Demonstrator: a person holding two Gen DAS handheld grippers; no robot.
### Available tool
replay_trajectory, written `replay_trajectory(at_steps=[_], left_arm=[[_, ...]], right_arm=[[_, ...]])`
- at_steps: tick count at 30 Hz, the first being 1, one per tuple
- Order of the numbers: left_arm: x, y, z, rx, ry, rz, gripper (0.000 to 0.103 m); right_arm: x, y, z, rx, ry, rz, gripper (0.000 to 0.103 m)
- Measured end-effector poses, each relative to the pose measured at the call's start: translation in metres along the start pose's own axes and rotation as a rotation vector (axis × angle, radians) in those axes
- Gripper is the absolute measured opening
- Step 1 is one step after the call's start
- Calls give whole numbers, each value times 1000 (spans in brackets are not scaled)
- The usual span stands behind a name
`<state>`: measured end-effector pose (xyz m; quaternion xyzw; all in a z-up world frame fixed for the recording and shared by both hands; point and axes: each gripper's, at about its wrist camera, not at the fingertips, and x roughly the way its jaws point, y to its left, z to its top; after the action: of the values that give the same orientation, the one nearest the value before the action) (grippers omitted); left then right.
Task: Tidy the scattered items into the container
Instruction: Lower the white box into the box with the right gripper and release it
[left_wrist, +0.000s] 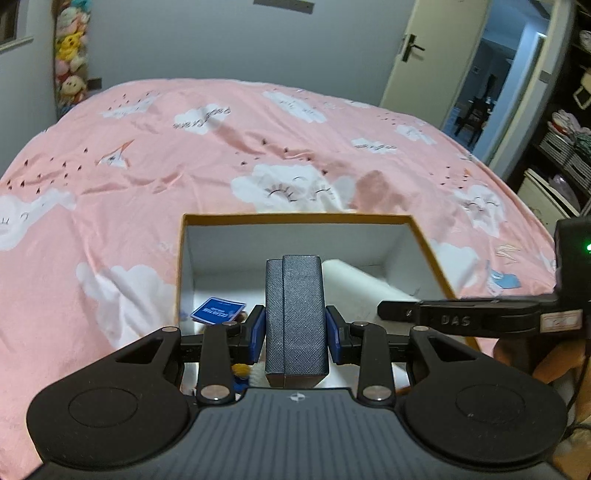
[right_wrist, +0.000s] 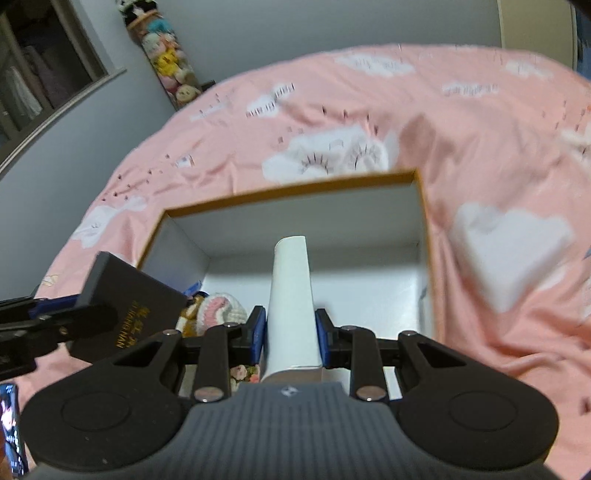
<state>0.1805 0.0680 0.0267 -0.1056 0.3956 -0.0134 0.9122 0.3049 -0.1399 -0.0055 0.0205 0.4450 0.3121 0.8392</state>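
Note:
My left gripper (left_wrist: 295, 325) is shut on a dark textured box (left_wrist: 295, 302), held upright between the blue pads above the near part of the container. The container (left_wrist: 295, 217) is an open cardboard box with an orange rim and white inside, resting on the bed. My right gripper (right_wrist: 290, 332) is shut on a long white box (right_wrist: 290, 288) that points into the container (right_wrist: 288, 190). In the right wrist view the dark box (right_wrist: 136, 310) shows gold lettering, at the container's left corner. A blue card (left_wrist: 218, 311) and a knitted plush toy (right_wrist: 218, 310) lie inside.
A pink duvet (left_wrist: 184, 166) with white clouds covers the bed all around the container. A blue scrap (left_wrist: 506, 280) lies on the duvet to the right. An open door (left_wrist: 417, 55) and crowded shelves (left_wrist: 565, 147) stand at the right, stacked plush toys (left_wrist: 72, 55) at the back left.

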Motion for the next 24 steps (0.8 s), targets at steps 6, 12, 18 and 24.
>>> replay_trajectory(at_steps=[6,12,18,24], left_arm=[[10,8,0,1,14,-11,39],[14,9,2,-1,4,-33,39],[15,8,4,21,-20,-32,39],[16,12,6,7,-32,-47,39]], right_arm=[[37,-14,-6,108,82,49,31],[44,-28,-15,155,194,48,31],[47,-13,-15,27,239,-47,30],[38,0,-8,-133,234,-130,30]])
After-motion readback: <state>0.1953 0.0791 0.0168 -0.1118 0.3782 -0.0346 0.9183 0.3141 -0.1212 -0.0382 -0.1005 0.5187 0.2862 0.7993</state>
